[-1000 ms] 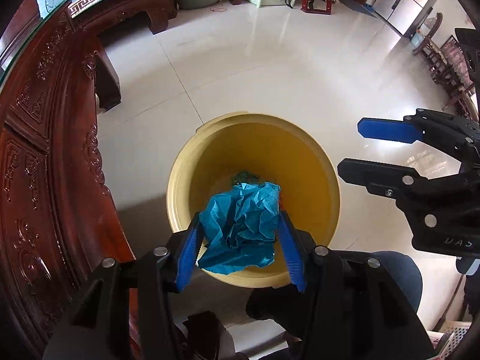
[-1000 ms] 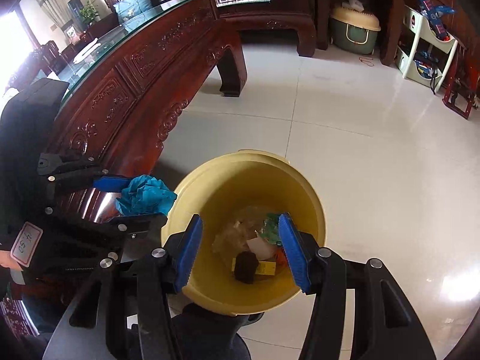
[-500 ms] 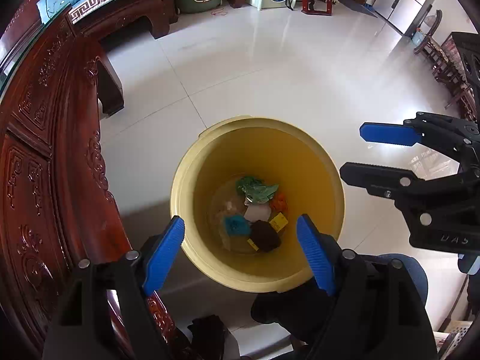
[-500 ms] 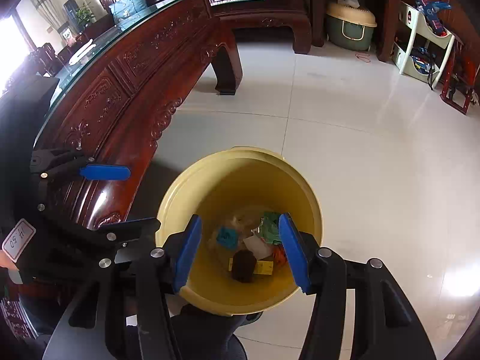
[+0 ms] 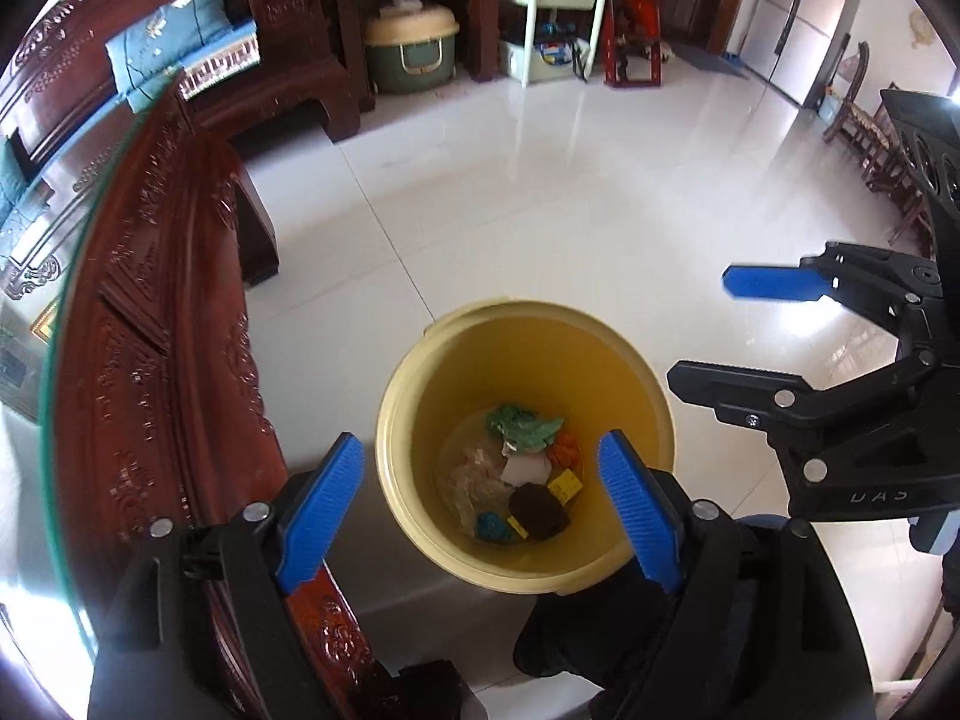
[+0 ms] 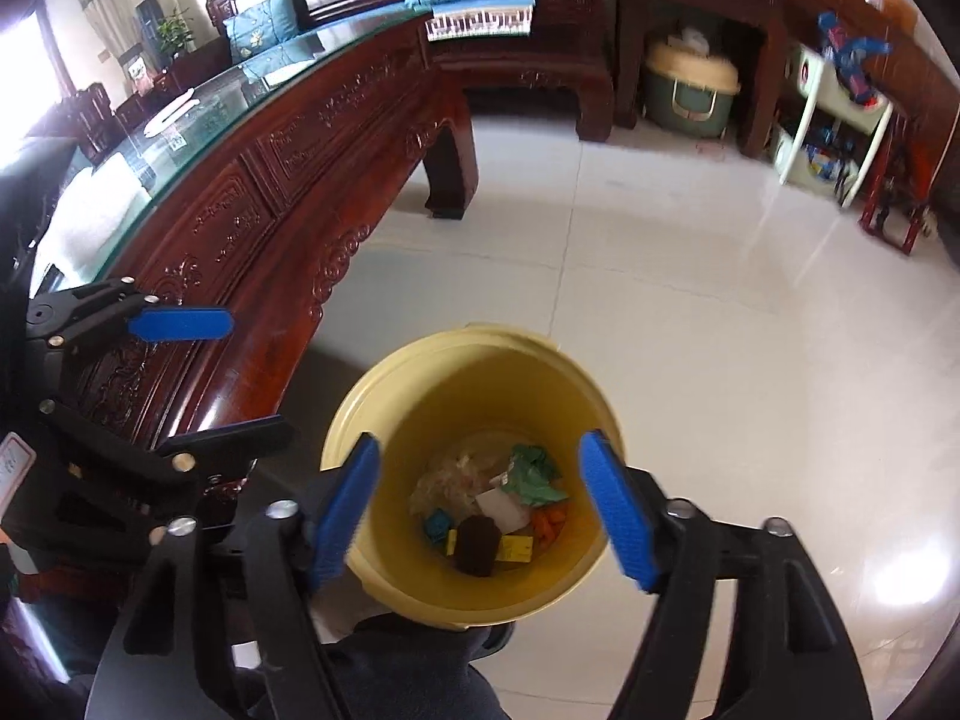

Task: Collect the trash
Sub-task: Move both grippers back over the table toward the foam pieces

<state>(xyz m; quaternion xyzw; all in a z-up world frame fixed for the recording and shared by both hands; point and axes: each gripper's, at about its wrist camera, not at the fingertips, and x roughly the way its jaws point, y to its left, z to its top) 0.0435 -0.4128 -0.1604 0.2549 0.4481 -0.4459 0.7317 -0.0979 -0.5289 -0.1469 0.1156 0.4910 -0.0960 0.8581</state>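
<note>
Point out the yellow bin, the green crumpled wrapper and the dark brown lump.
yellow bin [image 5: 651, 414]: left wrist view, on its right rim.
green crumpled wrapper [image 5: 523, 425]: left wrist view, on its middle.
dark brown lump [image 6: 477, 545]: right wrist view, on its top.

A glossy floor of large pale grey tiles [image 5: 540, 192] carries everything; a round yellow plastic bin [image 5: 651, 396] stands on it, just beside the carved dark red wooden table with a glass top [image 5: 156, 360], whose leg also rests on the tiles; farther off stand a green tub with a cream lid [image 5: 411, 54], a white shelf unit [image 5: 558, 30] and a small red stool [image 5: 636, 60].
</note>
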